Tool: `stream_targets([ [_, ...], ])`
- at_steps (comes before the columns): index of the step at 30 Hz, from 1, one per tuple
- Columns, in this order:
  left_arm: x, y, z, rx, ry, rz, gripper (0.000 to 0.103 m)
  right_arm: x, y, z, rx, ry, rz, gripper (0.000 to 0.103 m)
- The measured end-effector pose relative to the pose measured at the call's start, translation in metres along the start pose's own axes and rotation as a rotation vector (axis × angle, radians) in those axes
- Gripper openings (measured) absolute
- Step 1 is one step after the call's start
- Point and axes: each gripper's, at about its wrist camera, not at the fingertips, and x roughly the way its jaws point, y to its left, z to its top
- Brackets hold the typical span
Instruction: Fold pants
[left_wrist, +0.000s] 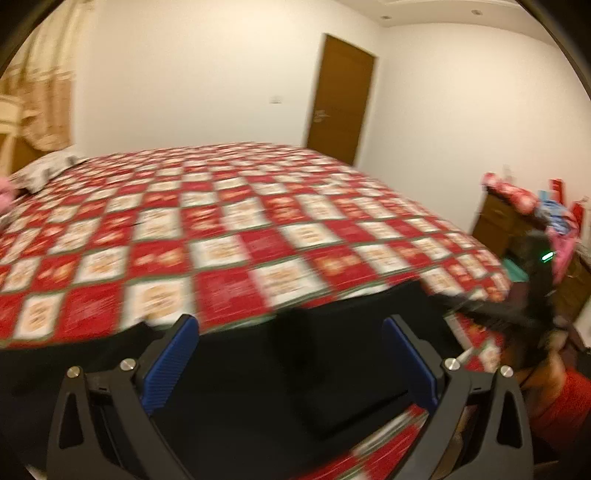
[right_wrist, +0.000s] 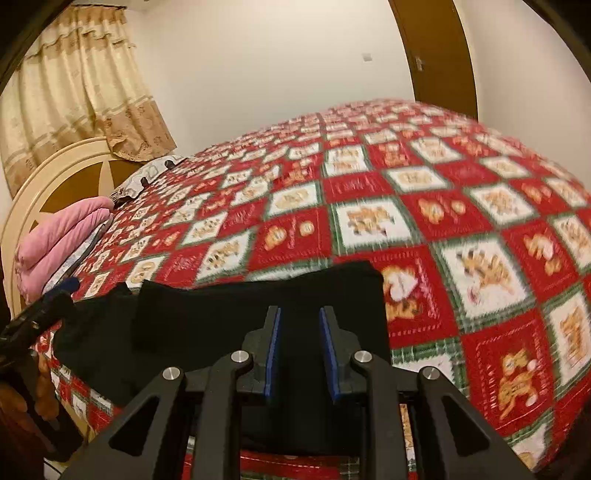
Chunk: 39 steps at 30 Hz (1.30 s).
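Note:
Black pants (left_wrist: 295, 373) lie folded on the near edge of a bed with a red and white checked cover (left_wrist: 258, 221). My left gripper (left_wrist: 291, 332) hovers just above them with its blue pads wide apart and nothing between them. In the right wrist view the pants (right_wrist: 221, 317) form a dark layered stack near the bed's edge. My right gripper (right_wrist: 301, 321) is over them with a narrow gap between its blue pads; no cloth shows between the pads. The right gripper also shows at the right of the left wrist view (left_wrist: 532, 295), blurred.
A pink folded blanket (right_wrist: 62, 240) and a patterned pillow (right_wrist: 151, 173) lie near the cream headboard (right_wrist: 40, 192). A wooden dresser (left_wrist: 498, 218) piled with clothes stands right of the bed. A brown door (left_wrist: 340, 99) is in the far wall.

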Motion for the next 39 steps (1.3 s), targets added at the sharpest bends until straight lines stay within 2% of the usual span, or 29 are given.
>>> stream_targets([
  [2, 0.018, -0.018, 0.006, 0.008, 0.013, -0.060, 0.101, 0.013, -0.008, -0.006, 0.021, 0.041, -0.014, 0.023],
  [4, 0.038, -0.029, 0.007, 0.013, 0.039, -0.064, 0.101, 0.021, -0.015, -0.014, 0.043, 0.061, -0.012, 0.023],
  [8, 0.072, -0.015, -0.011, -0.054, 0.128, 0.037, 0.100, 0.016, -0.020, -0.017, 0.021, 0.054, -0.018, 0.022],
  [10, 0.083, 0.006, -0.027, -0.146, 0.208, 0.101, 0.100, 0.012, -0.022, -0.017, 0.022, 0.054, -0.022, 0.022],
  [11, 0.083, 0.019, -0.037, -0.209, 0.223, 0.104, 0.097, 0.007, -0.022, -0.014, 0.027, 0.038, -0.029, 0.022],
  [12, 0.075, 0.021, -0.039, -0.217, 0.179, 0.084, 0.097, 0.002, -0.021, -0.011, 0.021, 0.000, -0.044, 0.023],
  [15, 0.064, 0.019, -0.040, -0.201, 0.175, 0.127, 0.097, 0.000, -0.015, 0.002, -0.010, -0.056, -0.053, 0.023],
  [18, 0.066, 0.018, -0.044, -0.186, 0.181, 0.166, 0.097, 0.026, -0.016, 0.017, -0.005, 0.005, -0.105, 0.023],
  [19, 0.069, 0.017, -0.046, -0.172, 0.181, 0.181, 0.097, 0.045, -0.023, 0.018, 0.021, 0.061, -0.109, 0.023],
  [22, 0.072, 0.004, -0.051, -0.088, 0.190, 0.241, 0.098, 0.054, -0.035, 0.024, 0.077, 0.040, -0.064, 0.023],
  [25, 0.074, 0.001, -0.053, -0.041, 0.181, 0.258, 0.101, 0.055, -0.033, 0.026, 0.082, 0.048, -0.074, 0.023],
  [27, 0.070, 0.004, -0.051, -0.050, 0.191, 0.240, 0.101, 0.052, -0.029, 0.024, 0.054, 0.043, -0.085, 0.023],
  [29, 0.061, 0.009, -0.047, -0.069, 0.192, 0.223, 0.101, 0.041, -0.028, 0.024, 0.085, 0.024, -0.085, 0.023],
  [31, 0.037, 0.022, -0.045, -0.097, 0.145, 0.234, 0.101, 0.020, -0.024, 0.018, 0.126, -0.049, -0.064, 0.023],
  [32, 0.025, 0.031, -0.046, -0.109, 0.124, 0.256, 0.101, 0.005, -0.015, 0.014, 0.112, -0.109, -0.038, 0.024],
  [33, 0.013, 0.042, -0.048, -0.126, 0.104, 0.285, 0.101, -0.004, -0.006, 0.009, 0.089, -0.141, -0.032, 0.030],
  [34, 0.004, 0.053, -0.051, -0.145, 0.088, 0.312, 0.101, -0.010, 0.001, 0.006, 0.076, -0.158, -0.027, 0.042],
  [36, -0.024, 0.081, -0.059, -0.204, 0.053, 0.387, 0.101, -0.019, 0.022, -0.004, 0.046, -0.183, 0.013, 0.054],
  [37, -0.046, 0.103, -0.067, -0.263, 0.023, 0.452, 0.101, -0.021, 0.036, -0.009, 0.024, -0.177, 0.037, 0.055],
  [38, -0.057, 0.114, -0.072, -0.297, 0.006, 0.481, 0.101, -0.020, 0.048, -0.013, 0.005, -0.161, 0.063, 0.054],
  [39, -0.079, 0.136, -0.081, -0.374, -0.033, 0.528, 0.101, -0.017, 0.060, -0.015, -0.012, -0.141, 0.096, 0.054],
])
